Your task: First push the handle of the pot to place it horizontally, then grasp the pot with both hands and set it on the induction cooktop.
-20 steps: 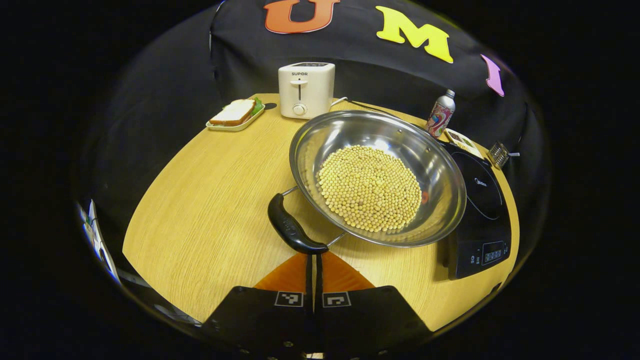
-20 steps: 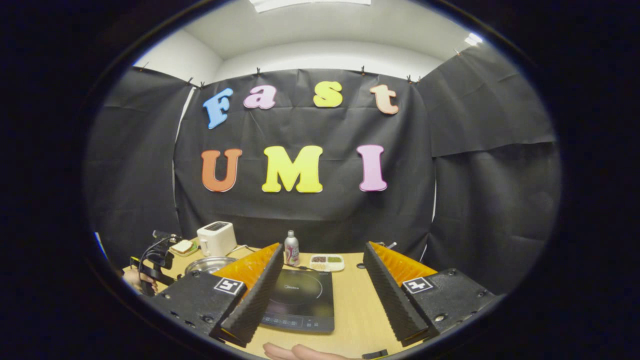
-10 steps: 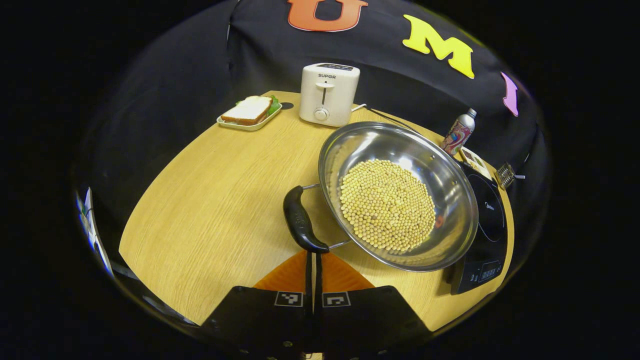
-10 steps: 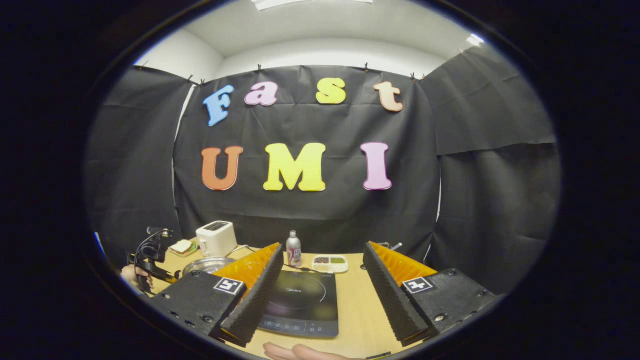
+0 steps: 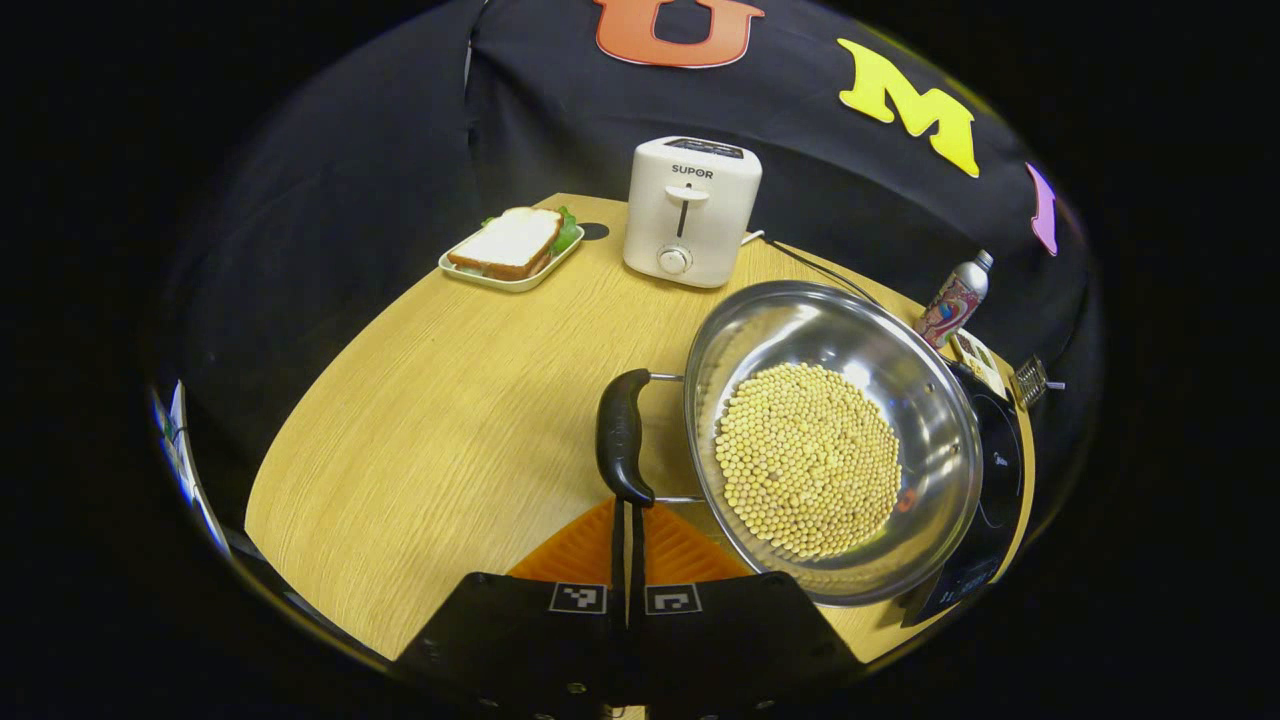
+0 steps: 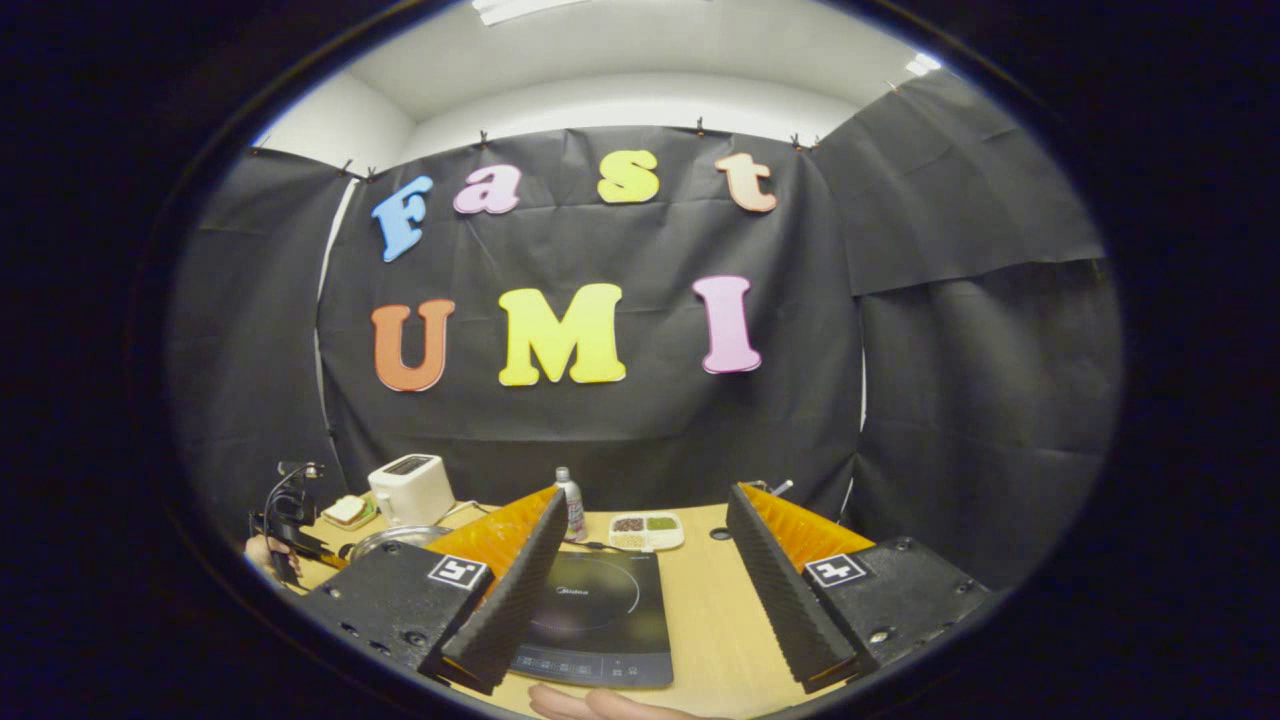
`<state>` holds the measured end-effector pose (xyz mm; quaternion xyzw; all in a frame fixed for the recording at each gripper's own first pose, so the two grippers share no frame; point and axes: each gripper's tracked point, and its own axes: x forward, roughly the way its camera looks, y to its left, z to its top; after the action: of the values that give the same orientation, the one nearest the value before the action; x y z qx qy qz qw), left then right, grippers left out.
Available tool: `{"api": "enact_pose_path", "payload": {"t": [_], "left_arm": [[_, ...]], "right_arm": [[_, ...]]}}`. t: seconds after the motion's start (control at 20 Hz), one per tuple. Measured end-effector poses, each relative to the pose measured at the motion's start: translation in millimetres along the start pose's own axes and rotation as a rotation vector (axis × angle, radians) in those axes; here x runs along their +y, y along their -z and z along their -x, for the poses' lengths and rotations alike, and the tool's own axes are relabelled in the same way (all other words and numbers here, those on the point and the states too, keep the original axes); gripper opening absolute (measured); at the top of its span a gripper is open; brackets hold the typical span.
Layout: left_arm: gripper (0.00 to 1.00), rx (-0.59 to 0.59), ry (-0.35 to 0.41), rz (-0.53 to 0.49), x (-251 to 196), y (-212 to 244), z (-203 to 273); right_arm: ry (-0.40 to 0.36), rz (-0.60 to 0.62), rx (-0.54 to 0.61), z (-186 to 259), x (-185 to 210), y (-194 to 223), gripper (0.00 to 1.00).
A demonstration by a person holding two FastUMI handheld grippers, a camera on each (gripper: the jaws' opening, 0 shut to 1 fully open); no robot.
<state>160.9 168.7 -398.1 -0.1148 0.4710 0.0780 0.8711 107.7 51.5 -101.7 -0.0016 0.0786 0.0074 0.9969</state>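
A steel pot [image 5: 905, 395] holding yellow beans sits on the wooden table [image 5: 440, 420]. Its black handle [image 5: 622, 435] sticks out on the left side, running near to far in the left gripper view. My left gripper [image 5: 628, 508] is shut, its tips touching the handle's near end. The black induction cooktop [image 5: 992, 500] lies just right of the pot, partly hidden by the rim. In the right gripper view my right gripper [image 6: 645, 585] hangs open above the cooktop [image 6: 600, 610], with the pot [image 6: 395, 540] off to the left.
A white toaster [image 5: 690, 212] and a tray with a sandwich [image 5: 512, 248] stand at the table's back. A bottle [image 5: 955, 298] and a small divided dish [image 6: 645, 530] sit behind the cooktop. A hand [image 6: 600, 705] rests at the near table edge.
The left gripper has pushed the handle's near end, and the pot has turned so the handle swung from a diagonal to straight. The right gripper's view has drifted slightly; it stays open.
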Motion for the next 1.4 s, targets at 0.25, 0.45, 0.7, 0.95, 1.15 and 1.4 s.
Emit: {"api": "enact_pose_path", "payload": {"t": [0.25,0.45,0.7,0.95,1.15,1.4], "left_arm": [[0.00,-0.001,0.009,0.015,-1.9,-21.6,-18.1],[0.00,-0.013,-0.007,-0.015,-8.1,-42.0,-28.4],[0.00,-0.021,-0.014,-0.045,-13.4,-57.2,-40.9],[0.12,-0.018,0.011,-0.043,-14.3,-59.5,-41.9],[0.12,-0.028,0.009,-0.047,-10.2,-60.9,-37.0],[0.00,-0.124,0.067,0.010,-16.4,-77.5,-14.1]], "right_arm": [[0.018,-0.093,-0.005,-10.5,-19.0,2.2,0.96],[0.068,-0.069,-0.027,-18.2,-37.3,-0.7,0.96],[0.085,-0.062,-0.023,-25.2,-43.1,4.7,0.96],[0.097,-0.057,0.011,-30.2,-45.4,17.8,1.00],[0.102,-0.050,0.020,-31.2,-45.1,20.4,0.96],[0.105,-0.032,0.030,-34.3,-34.6,27.3,1.00]]}}
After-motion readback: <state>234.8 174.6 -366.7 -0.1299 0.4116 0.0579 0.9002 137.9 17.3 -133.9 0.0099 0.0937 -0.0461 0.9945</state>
